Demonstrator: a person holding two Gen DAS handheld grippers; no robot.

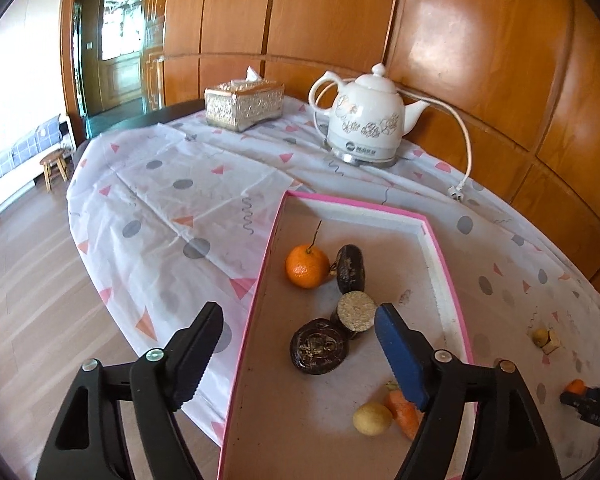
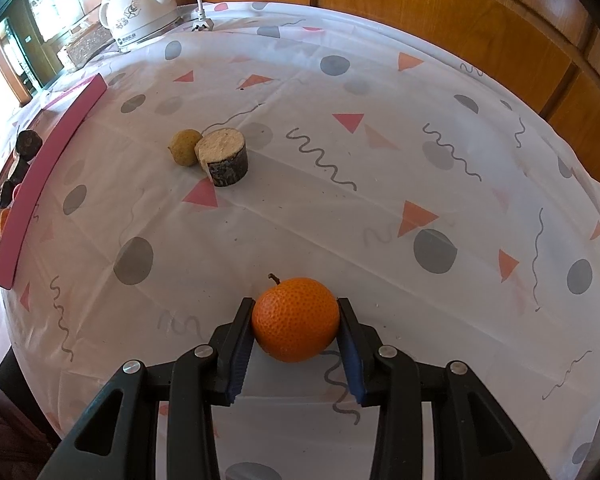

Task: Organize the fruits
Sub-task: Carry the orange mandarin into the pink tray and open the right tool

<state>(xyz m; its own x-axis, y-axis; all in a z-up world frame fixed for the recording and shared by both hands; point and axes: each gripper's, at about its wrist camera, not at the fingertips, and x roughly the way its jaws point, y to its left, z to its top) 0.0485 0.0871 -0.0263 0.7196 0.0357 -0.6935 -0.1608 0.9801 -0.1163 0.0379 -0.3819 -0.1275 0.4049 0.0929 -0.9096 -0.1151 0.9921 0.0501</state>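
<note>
In the left wrist view a pink-edged tray point(image 1: 452, 284) holds a tangerine point(image 1: 307, 266), three dark cut pieces point(image 1: 350, 268), a small yellow fruit point(image 1: 372, 418) and a carrot point(image 1: 403, 412). My left gripper point(image 1: 296, 344) is open and empty above the tray's near part. In the right wrist view my right gripper point(image 2: 296, 338) is shut on an orange tangerine point(image 2: 296, 318) just above the tablecloth. Beyond it lie a small yellow fruit point(image 2: 185, 147) and a cut dark-skinned piece point(image 2: 222, 157), touching each other. The tray's pink side point(image 2: 40, 184) is at the left.
A white electric kettle point(image 1: 366, 120) with its cord and plug point(image 1: 456, 194) and a tissue box point(image 1: 244, 106) stand at the table's far side. Wooden wall panels run behind the table. The table edge drops to the floor on the left.
</note>
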